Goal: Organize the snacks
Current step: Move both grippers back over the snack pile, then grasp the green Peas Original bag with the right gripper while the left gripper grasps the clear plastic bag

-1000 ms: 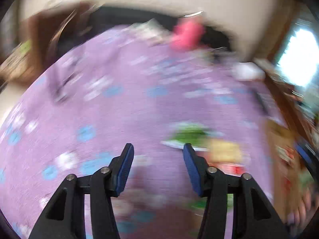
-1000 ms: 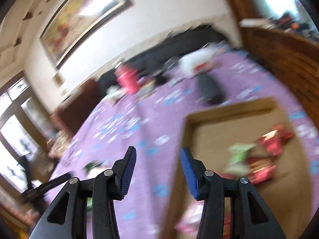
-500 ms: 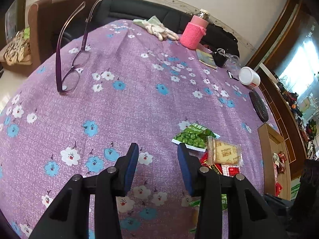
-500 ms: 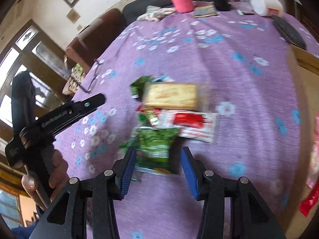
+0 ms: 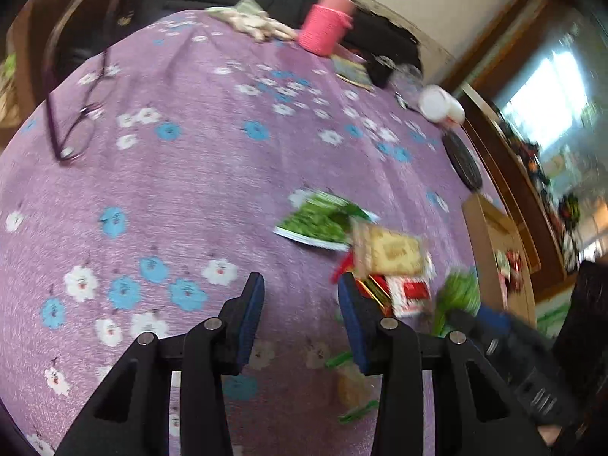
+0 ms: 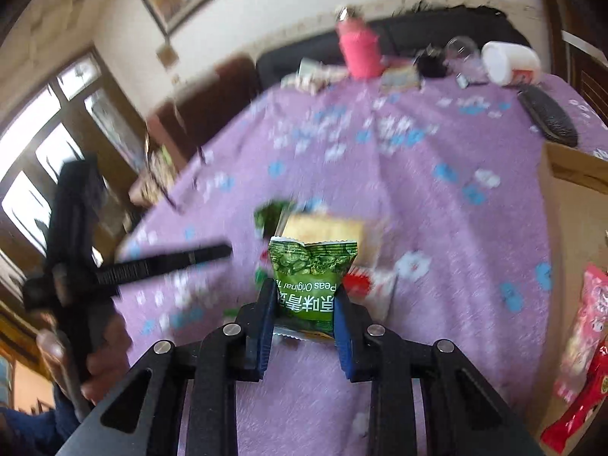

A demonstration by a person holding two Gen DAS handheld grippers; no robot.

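My right gripper (image 6: 304, 298) points down at the snack pile, its jaws closing, and both blue pads press the sides of a small green pea packet (image 6: 313, 266) that stands upright between them. Behind it lie a yellow cracker packet (image 6: 323, 228) and a red-and-white packet (image 6: 374, 281) on the purple flowered cloth. My left gripper (image 5: 300, 288) hangs open over bare cloth with nothing between its fingers. To its right the pile shows a larger green pea bag (image 5: 319, 222), the cracker packet (image 5: 393, 252) and the held green packet (image 5: 458, 292).
A cardboard box (image 5: 482, 235) with several snack packets in it stands at the table's right edge. Purple glasses (image 5: 76, 121) lie far left. A pink bottle (image 5: 328, 28), gloves (image 5: 254, 22), a white jar (image 5: 440, 108) and a black oval object (image 5: 461, 161) sit along the back.
My right gripper swung from over the box to the snack pile, dropped onto the small green pea packet and closed on it. The left gripper stayed open and turned slightly.
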